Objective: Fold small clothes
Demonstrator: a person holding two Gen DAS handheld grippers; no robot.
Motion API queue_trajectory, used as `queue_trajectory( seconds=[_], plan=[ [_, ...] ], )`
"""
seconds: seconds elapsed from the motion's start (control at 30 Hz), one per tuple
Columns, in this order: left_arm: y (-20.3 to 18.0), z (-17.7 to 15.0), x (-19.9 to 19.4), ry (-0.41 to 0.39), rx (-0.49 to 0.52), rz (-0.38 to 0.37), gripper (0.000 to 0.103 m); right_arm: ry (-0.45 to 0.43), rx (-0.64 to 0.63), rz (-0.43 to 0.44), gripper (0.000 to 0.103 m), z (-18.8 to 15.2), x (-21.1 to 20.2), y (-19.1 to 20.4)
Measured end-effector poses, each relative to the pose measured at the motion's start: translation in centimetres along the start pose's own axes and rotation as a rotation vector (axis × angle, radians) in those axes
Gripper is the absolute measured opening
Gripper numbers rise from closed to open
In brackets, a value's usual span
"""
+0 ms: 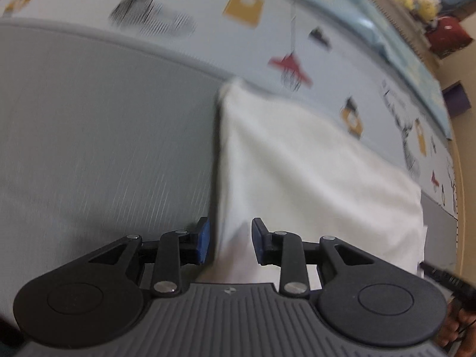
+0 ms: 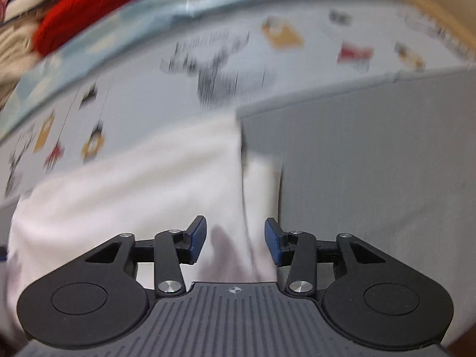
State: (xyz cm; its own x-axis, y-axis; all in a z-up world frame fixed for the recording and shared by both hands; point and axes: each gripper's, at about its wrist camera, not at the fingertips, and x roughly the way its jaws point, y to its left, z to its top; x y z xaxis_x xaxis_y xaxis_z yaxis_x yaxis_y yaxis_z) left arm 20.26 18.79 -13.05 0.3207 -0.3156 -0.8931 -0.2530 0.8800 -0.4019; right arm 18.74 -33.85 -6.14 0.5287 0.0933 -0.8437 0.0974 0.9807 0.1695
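Both the left gripper (image 1: 229, 245) and right gripper (image 2: 235, 242) stand wide over the white garment (image 1: 312, 172); each should close squarely on one hem edge.

A white garment (image 1: 312, 172) is seen laid out flat on a grey mat, its plain cloth smooth and unprinted. In the left wrist view its straight left edge runs from the near side up to a corner at the mat's far border, where it is met by a printed sheet. In the right wrist view the same white garment (image 2: 134, 184) is shown spread to the left, with a narrower layer of cloth lying just to the right of a long vertical fold line. Finer details are lost to motion blur in both views.
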Motion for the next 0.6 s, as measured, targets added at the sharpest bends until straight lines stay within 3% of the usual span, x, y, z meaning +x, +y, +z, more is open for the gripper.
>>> queue_trajectory(
  seconds=[0.1,0.23,0.3,0.37,0.4,0.47,0.6],
  plan=[
    [0.4,-1.3,0.0,0.046,0.024,0.022,0.034,0.130,-0.081,-0.024,0.047,-2.2,0.3,-0.2],
    [0.1,-3.6,0.0,0.096,0.099,0.044,0.034,0.175,-0.144,-0.024,0.046,-4.1,-0.9,-0.5],
    [-0.4,-4.4,-0.1,0.113,0.154,0.050,0.033,0.181,-0.148,-0.022,0.032,-4.6,-1.6,-0.8],
    [-1.2,-5.4,-0.5,0.116,0.217,0.056,0.032,0.173,-0.155,-0.019,0.006,-4.9,-2.5,-0.9],
    [-1.5,-5.8,-0.8,0.105,0.245,0.064,0.029,0.157,-0.161,-0.020,0.006,-4.9,-3.0,-1.0],
    [-2.0,-6.4,-1.4,0.081,0.292,0.094,0.010,0.131,-0.150,-0.009,0.005,-4.9,-4.0,-1.2],
    [-2.2,-7.2,-2.1,0.051,0.309,0.124,0.004,0.119,-0.124,-0.007,0.004,-5.0,-4.7,-1.6]
  ],
)
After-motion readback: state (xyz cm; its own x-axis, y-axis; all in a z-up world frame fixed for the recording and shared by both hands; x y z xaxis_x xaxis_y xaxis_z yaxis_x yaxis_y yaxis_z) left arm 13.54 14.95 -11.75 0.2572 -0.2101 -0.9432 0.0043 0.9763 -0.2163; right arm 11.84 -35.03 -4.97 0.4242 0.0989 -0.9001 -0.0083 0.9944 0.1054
